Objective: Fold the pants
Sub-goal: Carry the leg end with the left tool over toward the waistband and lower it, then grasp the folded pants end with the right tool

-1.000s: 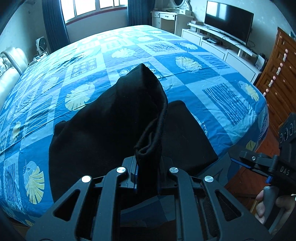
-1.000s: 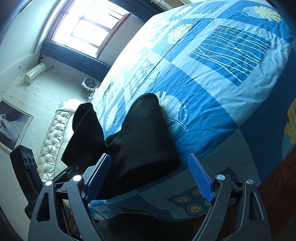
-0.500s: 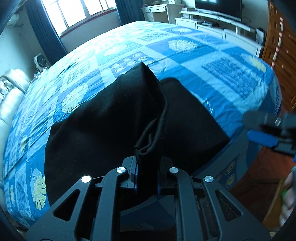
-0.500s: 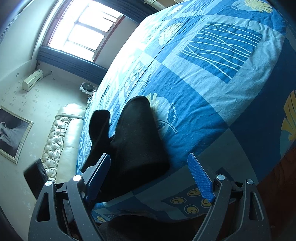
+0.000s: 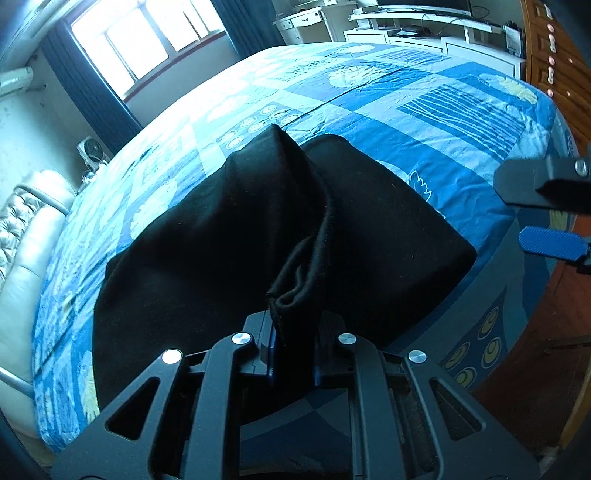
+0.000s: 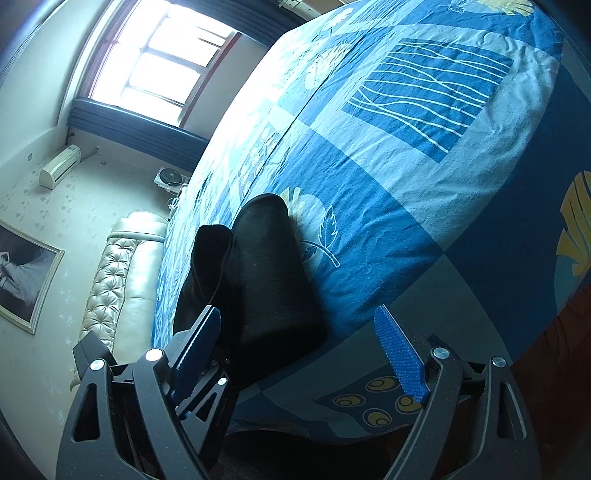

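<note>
Black pants (image 5: 207, 236) lie bunched on the blue patterned bed (image 5: 424, 110), near its front edge. My left gripper (image 5: 293, 332) is shut on a thick folded hem of the pants, lifting a ridge of cloth above the rest. In the right wrist view the same pants (image 6: 269, 273) lie at the bed's edge, and my right gripper (image 6: 303, 347) stands open just off that edge with nothing between its blue pads (image 6: 400, 354). The right gripper also shows at the right side of the left wrist view as a blue pad (image 5: 550, 245).
A cream tufted headboard (image 6: 122, 280) runs along the bed's far left side. A wooden dresser (image 5: 554, 55) and a white TV cabinet (image 5: 424, 33) stand beyond the bed. A window (image 5: 147, 48) with dark curtains, a small fan (image 5: 90, 153), and reddish floor (image 5: 554, 314) are visible.
My left gripper has sunk toward the bed and rolled, carrying the held hem lower. The right gripper has stayed open and nearly still off the bed's edge.
</note>
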Demonstrator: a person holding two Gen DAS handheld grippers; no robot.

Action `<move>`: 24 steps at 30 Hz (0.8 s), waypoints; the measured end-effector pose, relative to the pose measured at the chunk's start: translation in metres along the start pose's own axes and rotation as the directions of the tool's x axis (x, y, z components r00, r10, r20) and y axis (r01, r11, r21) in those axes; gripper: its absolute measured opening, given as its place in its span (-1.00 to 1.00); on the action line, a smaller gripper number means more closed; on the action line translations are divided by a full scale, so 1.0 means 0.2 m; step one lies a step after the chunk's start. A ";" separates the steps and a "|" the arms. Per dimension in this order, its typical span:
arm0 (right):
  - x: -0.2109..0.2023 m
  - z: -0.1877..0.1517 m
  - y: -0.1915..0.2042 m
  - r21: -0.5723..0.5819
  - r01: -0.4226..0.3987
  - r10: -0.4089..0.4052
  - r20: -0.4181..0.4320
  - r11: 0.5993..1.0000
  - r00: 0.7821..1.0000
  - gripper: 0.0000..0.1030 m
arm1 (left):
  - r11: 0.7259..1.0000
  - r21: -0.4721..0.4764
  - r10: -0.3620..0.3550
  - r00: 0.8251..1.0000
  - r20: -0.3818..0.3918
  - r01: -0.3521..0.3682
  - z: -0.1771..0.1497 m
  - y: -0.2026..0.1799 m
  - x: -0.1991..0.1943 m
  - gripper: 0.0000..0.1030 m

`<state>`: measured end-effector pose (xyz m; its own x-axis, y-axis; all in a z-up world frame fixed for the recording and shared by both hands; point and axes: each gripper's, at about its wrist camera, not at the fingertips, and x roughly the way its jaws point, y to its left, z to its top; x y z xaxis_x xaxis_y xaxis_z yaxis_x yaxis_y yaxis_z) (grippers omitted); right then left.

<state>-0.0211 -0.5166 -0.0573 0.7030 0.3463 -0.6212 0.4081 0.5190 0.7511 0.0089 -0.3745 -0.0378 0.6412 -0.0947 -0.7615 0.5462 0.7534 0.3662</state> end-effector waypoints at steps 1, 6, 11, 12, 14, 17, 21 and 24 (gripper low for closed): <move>0.00 0.00 0.00 -0.001 0.001 -0.001 0.001 1.000 1.000 0.64 | 1.000 0.010 0.013 1.000 0.004 -0.013 0.00 -0.01 0.00 -0.75; -0.02 0.01 0.01 -0.002 0.015 -0.015 0.016 1.000 1.000 0.64 | 0.998 0.035 0.043 0.999 0.012 -0.043 -0.01 -0.04 0.01 -0.75; -0.07 0.04 0.03 -0.011 0.024 -0.023 0.042 1.000 0.999 0.64 | 1.000 0.015 0.026 0.999 0.019 -0.026 0.00 -0.02 -0.02 -0.67; -0.08 0.05 0.04 -0.013 0.022 -0.021 0.048 1.000 0.999 0.64 | 1.000 0.005 0.008 1.000 0.026 -0.008 0.00 0.00 -0.04 -0.60; -0.11 0.06 0.05 -0.021 0.013 -0.012 0.057 1.000 0.998 0.64 | 0.999 -0.018 -0.051 0.997 0.055 0.052 -0.02 0.03 -0.11 -0.39; -0.12 0.08 0.10 -0.036 -0.011 0.013 0.061 0.999 0.998 0.64 | 0.991 -0.059 -0.109 0.986 0.125 0.117 -0.06 0.13 -0.26 0.41; -0.03 0.09 0.19 -0.039 -0.092 0.092 -0.008 0.995 0.996 0.64 | 0.974 -0.125 -0.161 0.964 0.210 0.189 -0.15 0.34 -0.42 0.74; 0.10 0.10 0.28 -0.068 -0.120 0.115 -0.081 0.990 0.990 0.64 | 0.960 -0.183 -0.169 0.961 0.219 0.211 -0.23 0.52 -0.45 0.75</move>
<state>0.0275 -0.4954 -0.0231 0.6954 0.4660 -0.5470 0.2798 0.5254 0.8035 -0.0171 -0.2579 0.0437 0.6415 -0.3608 -0.6770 0.5609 0.8227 0.0931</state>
